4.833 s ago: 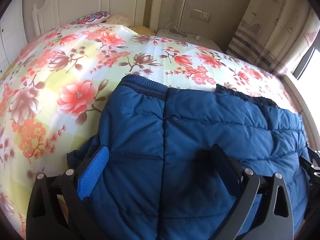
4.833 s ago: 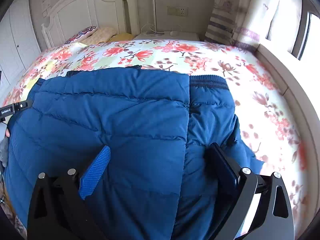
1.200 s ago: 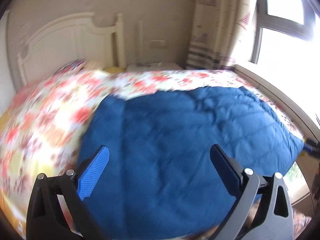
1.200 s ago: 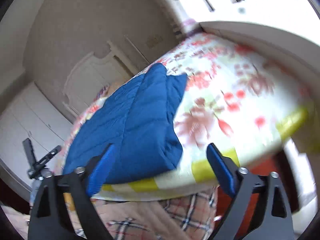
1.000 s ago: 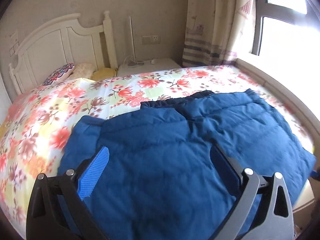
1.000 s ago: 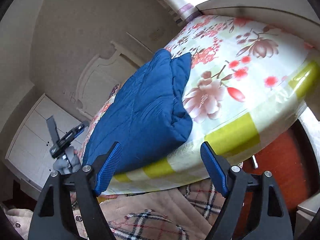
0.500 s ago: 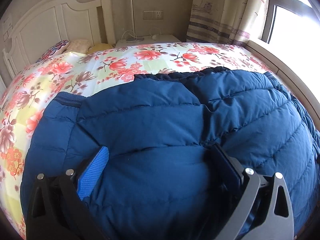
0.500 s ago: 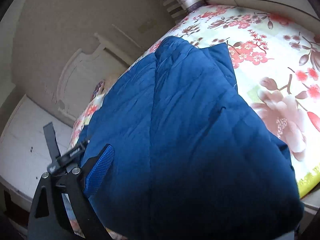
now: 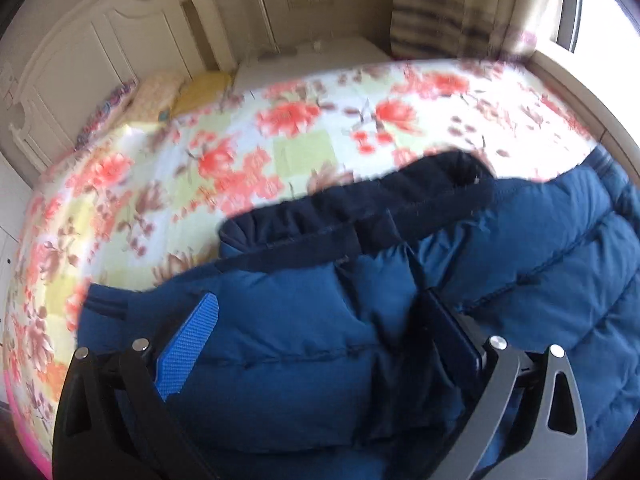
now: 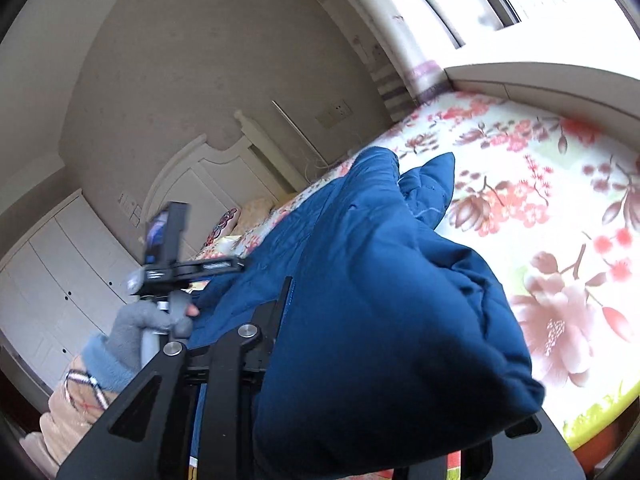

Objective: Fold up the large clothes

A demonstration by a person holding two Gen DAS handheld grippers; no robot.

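Note:
A blue quilted down jacket [image 9: 500, 280] lies on the flower-print bed [image 9: 240, 152], its dark ribbed hem [image 9: 360, 204] turned up toward the headboard. My left gripper [image 9: 320, 320] is over the jacket's near part, jaws wide, with a puffed fold bulging between the fingers. In the right wrist view the jacket [image 10: 380, 300] is bunched and lifted off the bed [image 10: 540, 200]. It covers my right gripper [image 10: 360, 360]; only the left finger [image 10: 276, 320] shows, pressed against the fabric.
A white headboard [image 9: 100, 60] and pillows [image 9: 160, 88] are at the bed's far end. A curtain [image 9: 460, 8] and window sill [image 10: 540, 84] run along the right side. White wardrobes [image 10: 60, 280] stand at left. My gloved left hand [image 10: 144, 320] holds the other gripper.
The left gripper has sunk lower into the jacket, and the dark hem has risen toward the headboard. The right gripper has lifted the bunched jacket, and the view has tilted up.

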